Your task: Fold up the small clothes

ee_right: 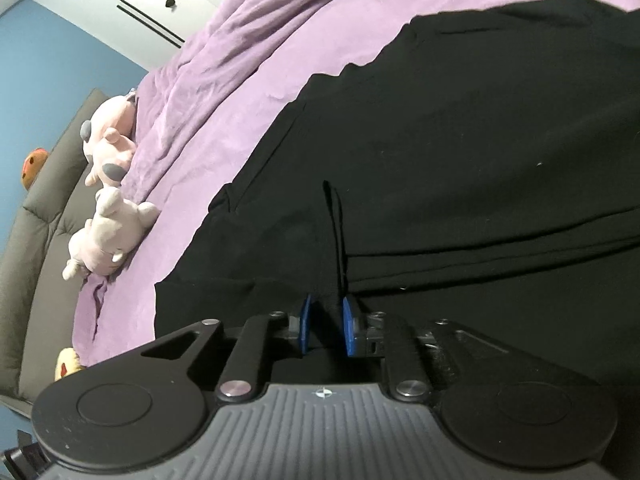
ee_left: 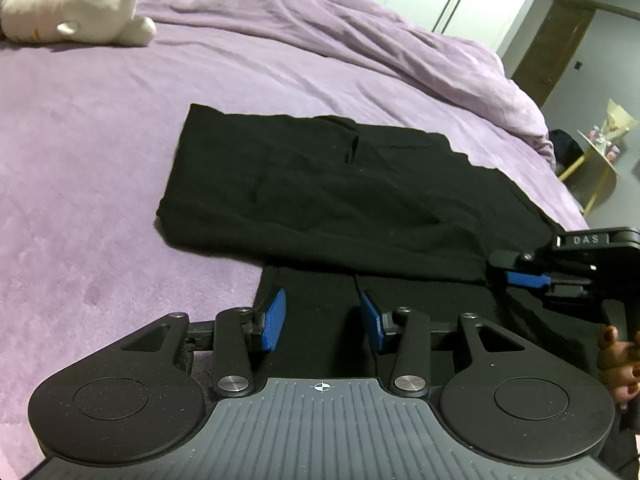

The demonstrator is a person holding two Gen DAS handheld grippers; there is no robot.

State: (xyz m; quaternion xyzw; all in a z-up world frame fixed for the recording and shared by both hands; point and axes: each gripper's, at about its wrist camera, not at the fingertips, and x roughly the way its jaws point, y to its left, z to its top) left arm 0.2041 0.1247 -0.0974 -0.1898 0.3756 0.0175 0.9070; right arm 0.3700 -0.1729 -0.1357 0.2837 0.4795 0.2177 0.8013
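A black garment (ee_left: 320,188) lies on the purple bed, its far part folded over toward me; it fills most of the right wrist view (ee_right: 460,160). My left gripper (ee_left: 322,314) is open, its blue pads either side of the garment's near edge, low over the cloth. My right gripper (ee_right: 326,322) has its blue pads closed on a thick fold of the black garment. It also shows in the left wrist view (ee_left: 520,278) at the garment's right edge, held by a hand.
A purple bedsheet (ee_left: 100,160) covers the bed, with a rumpled purple blanket (ee_left: 360,40) at the back. Plush toys (ee_left: 76,0) lie at the far left, also in the right wrist view (ee_right: 108,232). A small round table (ee_left: 600,152) stands beyond the bed's right edge.
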